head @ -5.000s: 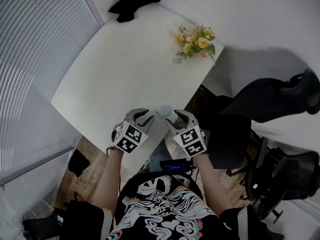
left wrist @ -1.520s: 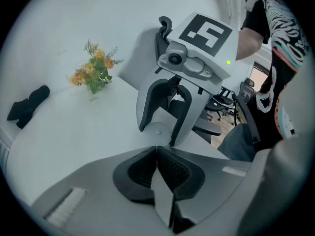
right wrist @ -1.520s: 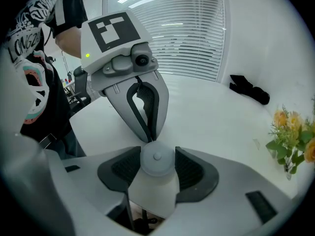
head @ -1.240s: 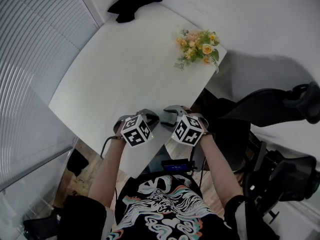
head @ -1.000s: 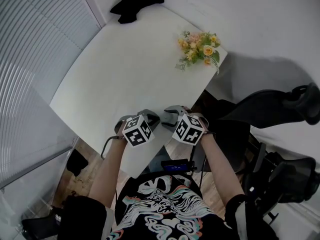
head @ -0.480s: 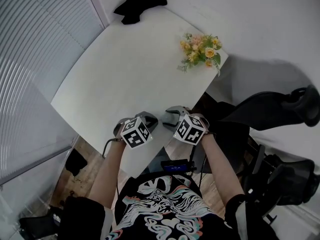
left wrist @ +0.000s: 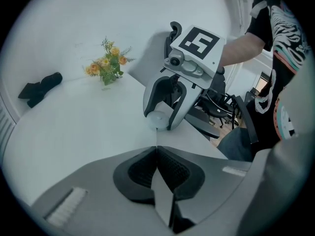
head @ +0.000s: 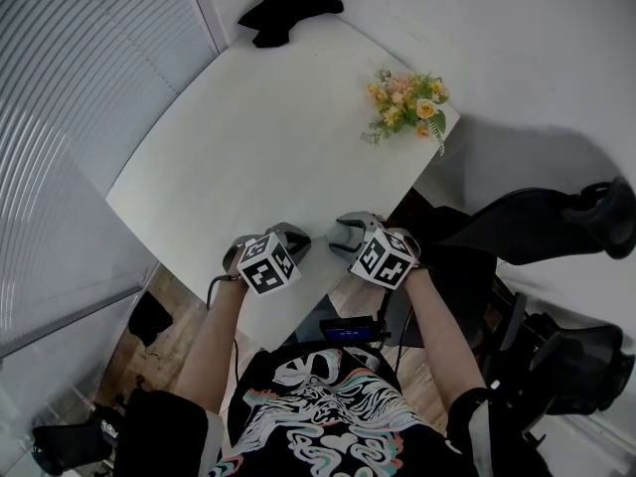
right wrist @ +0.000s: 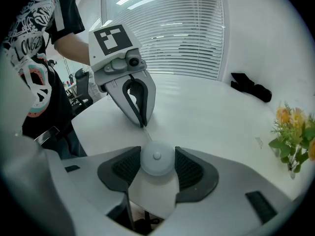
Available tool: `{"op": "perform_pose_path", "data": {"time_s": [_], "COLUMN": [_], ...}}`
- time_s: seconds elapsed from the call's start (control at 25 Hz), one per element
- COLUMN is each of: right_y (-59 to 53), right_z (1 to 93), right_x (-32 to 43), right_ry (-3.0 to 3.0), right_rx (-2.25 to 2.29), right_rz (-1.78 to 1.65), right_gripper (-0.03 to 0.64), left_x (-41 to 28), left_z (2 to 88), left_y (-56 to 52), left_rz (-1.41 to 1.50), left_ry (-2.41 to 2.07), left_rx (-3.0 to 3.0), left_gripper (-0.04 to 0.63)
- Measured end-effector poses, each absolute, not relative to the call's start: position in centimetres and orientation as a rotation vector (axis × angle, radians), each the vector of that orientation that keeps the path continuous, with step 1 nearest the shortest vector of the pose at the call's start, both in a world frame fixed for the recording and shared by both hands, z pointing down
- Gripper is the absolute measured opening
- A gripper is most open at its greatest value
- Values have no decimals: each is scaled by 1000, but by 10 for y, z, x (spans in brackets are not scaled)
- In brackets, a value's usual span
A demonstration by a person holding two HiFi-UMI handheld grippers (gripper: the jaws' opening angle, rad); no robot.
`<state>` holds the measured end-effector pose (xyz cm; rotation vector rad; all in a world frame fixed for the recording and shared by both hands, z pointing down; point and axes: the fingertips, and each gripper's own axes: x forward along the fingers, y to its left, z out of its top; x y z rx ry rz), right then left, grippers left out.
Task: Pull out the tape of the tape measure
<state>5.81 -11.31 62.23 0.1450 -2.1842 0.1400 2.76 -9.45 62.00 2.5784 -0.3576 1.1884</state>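
The right hand-held gripper (left wrist: 161,123) pinches the round white tape measure (right wrist: 157,161) between its pads, just above the near edge of the white counter (head: 248,147). The left hand-held gripper (left wrist: 156,150) is pressed together on the thin tape (right wrist: 148,134), a short length stretching between them.

Small round pale-grey tape measure (right wrist: 157,161) with a centre button, clamped in the right gripper's (right wrist: 157,157) jaws over the desk (right wrist: 206,117) edge. Its thin tape (right wrist: 146,133) stretches to the left gripper's (left wrist: 156,150) closed jaws.

An office: swivel chairs (head: 537,222), window blinds (head: 89,87).
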Motion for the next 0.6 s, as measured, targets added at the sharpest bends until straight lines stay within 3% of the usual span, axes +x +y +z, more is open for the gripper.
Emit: {"op": "perform_pose_path", "data": {"time_s": [0.6], "right_y": [-113], "right_z": [623], "right_x": [59], "right_ry": [-2186], "right_rx": [139], "right_rz": [142], "right_gripper": [221], "left_x": [-6], "left_z": [622], "left_y": [-84], "left_rz": [1207], "left_ry": [-427], "left_rx": [2528], "left_gripper": [6]}}
